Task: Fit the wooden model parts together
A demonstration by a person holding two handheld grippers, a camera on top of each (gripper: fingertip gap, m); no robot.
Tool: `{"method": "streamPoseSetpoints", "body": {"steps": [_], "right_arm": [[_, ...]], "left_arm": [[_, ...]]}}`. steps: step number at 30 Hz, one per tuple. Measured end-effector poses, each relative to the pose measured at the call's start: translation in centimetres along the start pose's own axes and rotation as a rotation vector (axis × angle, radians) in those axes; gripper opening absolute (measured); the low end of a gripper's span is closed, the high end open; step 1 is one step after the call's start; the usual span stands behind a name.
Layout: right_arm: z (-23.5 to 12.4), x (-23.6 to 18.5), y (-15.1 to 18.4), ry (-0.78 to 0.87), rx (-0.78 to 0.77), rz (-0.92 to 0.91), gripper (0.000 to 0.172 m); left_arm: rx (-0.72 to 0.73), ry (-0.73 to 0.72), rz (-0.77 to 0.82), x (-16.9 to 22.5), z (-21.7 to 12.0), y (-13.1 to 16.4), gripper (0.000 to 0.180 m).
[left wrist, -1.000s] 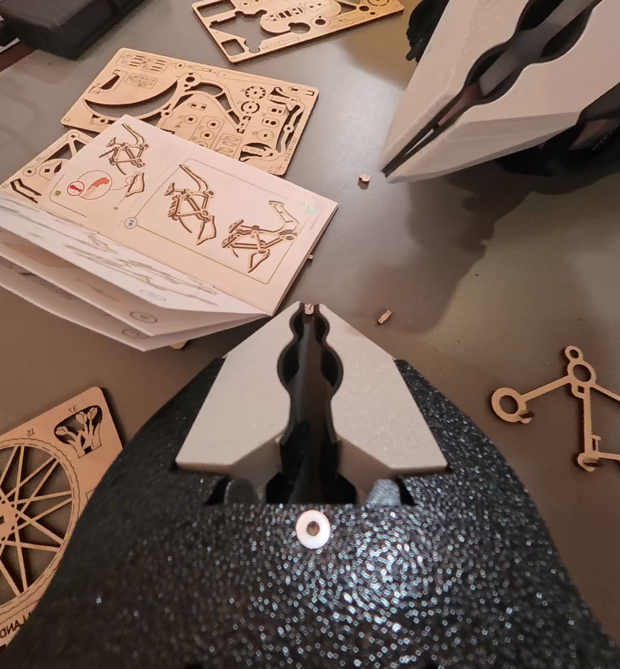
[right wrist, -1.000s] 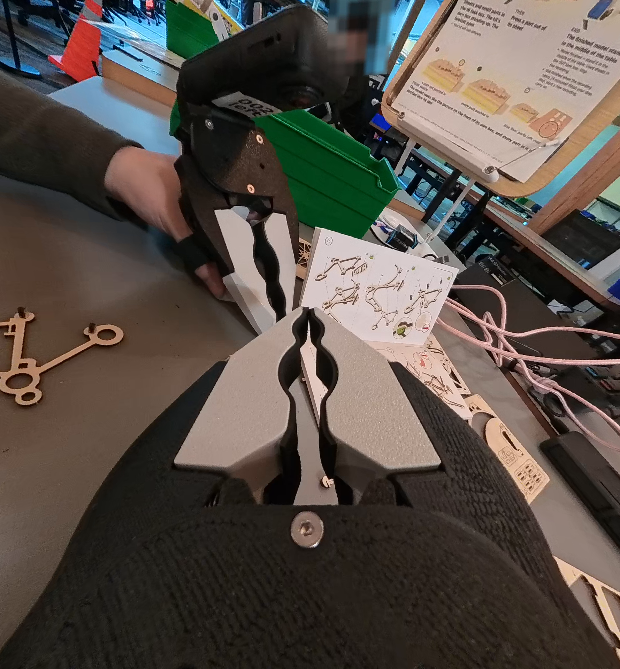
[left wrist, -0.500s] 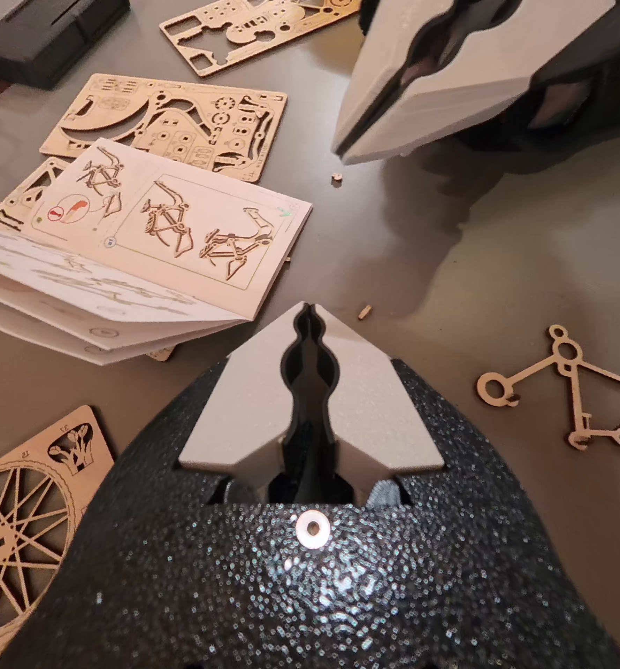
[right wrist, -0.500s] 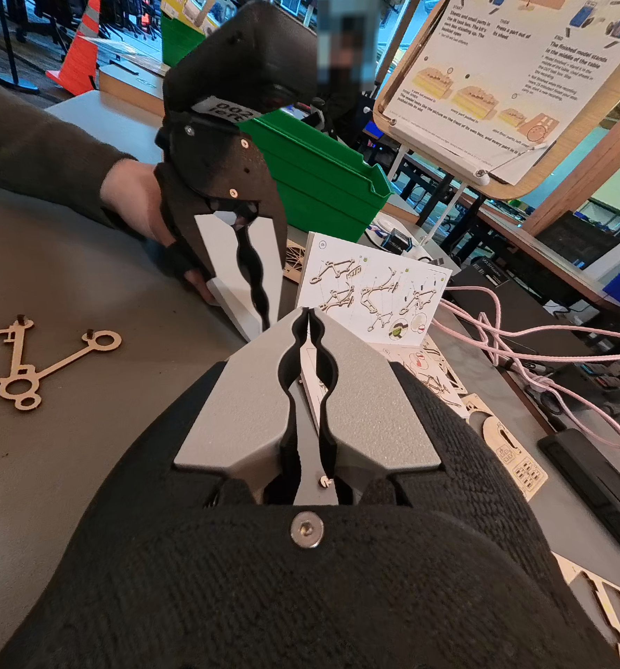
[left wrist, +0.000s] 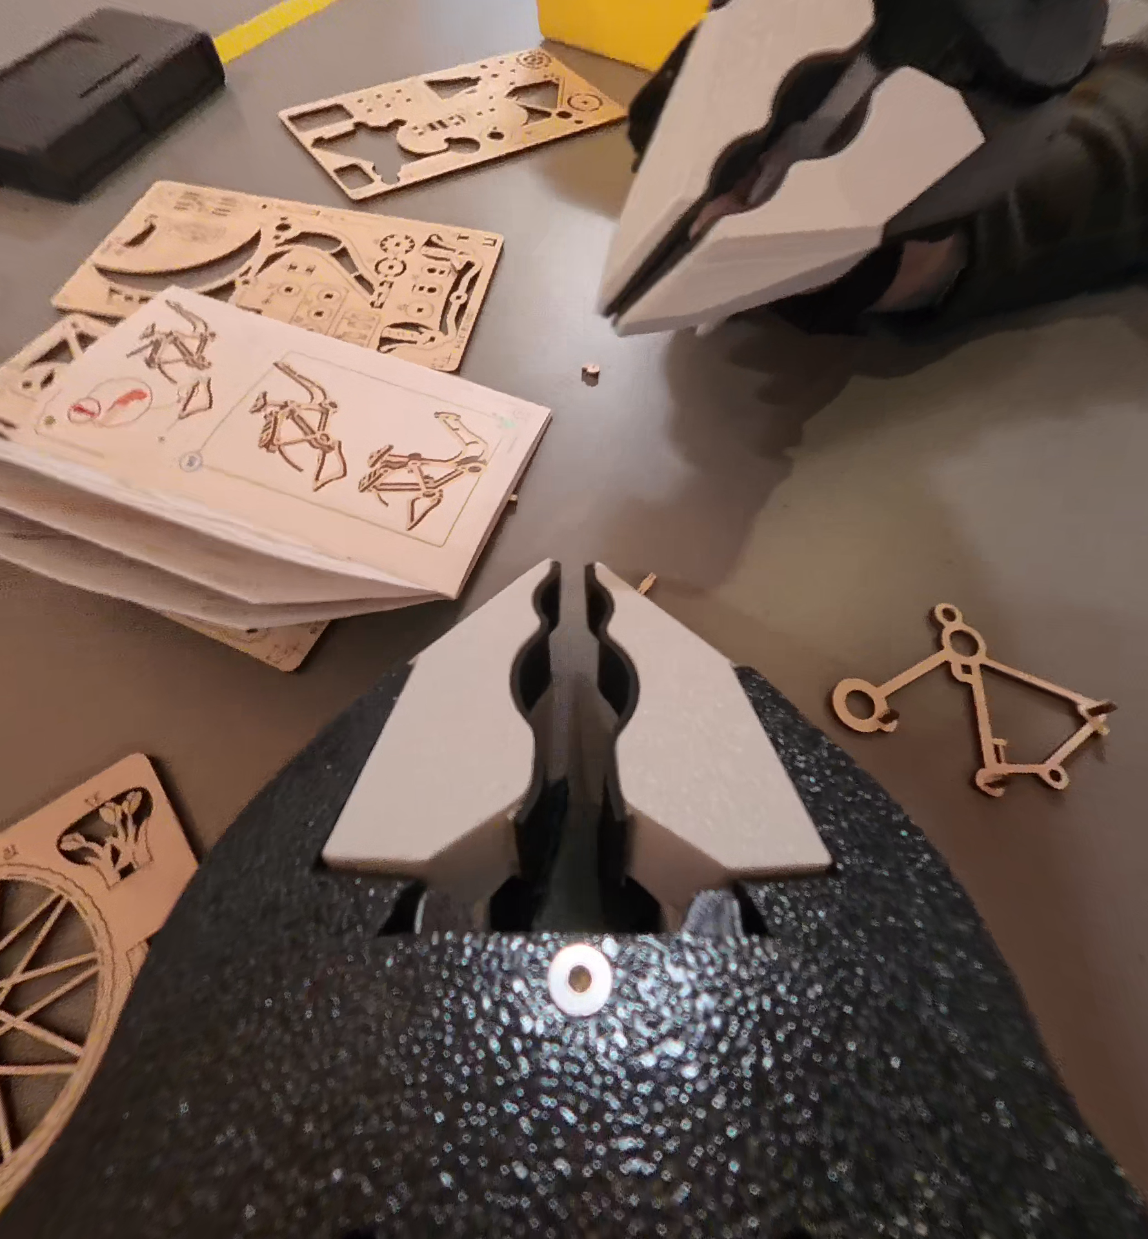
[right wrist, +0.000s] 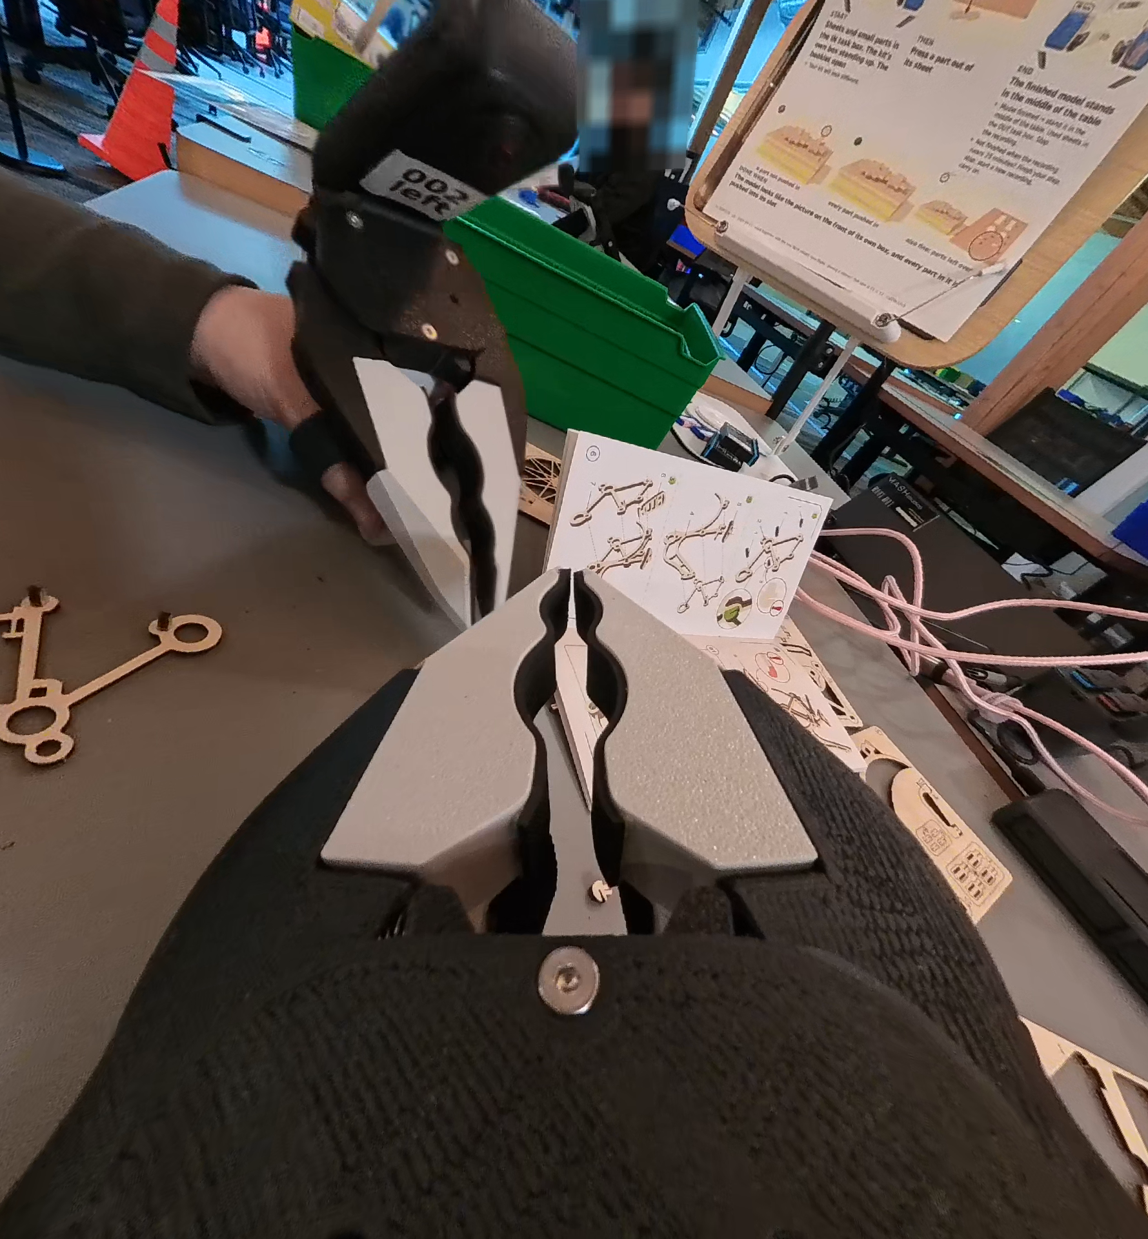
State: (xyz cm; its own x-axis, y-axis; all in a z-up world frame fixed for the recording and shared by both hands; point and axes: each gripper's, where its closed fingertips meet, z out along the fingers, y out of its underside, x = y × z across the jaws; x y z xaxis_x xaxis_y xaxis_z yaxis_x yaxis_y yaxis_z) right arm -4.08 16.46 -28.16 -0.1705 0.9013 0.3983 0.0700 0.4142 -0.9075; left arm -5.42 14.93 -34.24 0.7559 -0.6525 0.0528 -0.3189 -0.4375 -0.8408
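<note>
Grippers both empty, left gripper (left wrist: 572, 570) slightly parted, right gripper (right wrist: 572, 575) nearly closed; next: grasp flat tan wooden bike-frame piece (left wrist: 973, 697) at right.

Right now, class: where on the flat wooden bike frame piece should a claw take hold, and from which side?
Judging by its pose, grip a thin strut of the frame piece at its outer edge, coming from the side and low. It lies flat on the table, so nothing sticks up except small pegs.

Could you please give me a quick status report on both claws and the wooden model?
Left claw slightly open, empty. Right claw nearly shut, empty. Wooden frame flat on table, untouched. Open booklet beside left claw; path to frame clear.
</note>
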Motion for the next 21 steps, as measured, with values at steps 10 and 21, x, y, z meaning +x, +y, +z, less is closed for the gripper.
{"method": "streamPoseSetpoints", "body": {"steps": [10,21], "right_arm": [[0.1,-0.1,0.0,-0.004,-0.003,-0.002,0.000],[0.1,0.1,0.0,0.003,0.000,0.005,0.000]], "left_arm": [[-0.065,0.006,-0.090,-0.7,0.7,0.8,0.006],[-0.143,0.023,-0.065,-0.3,1.0,1.2,0.019]]}}
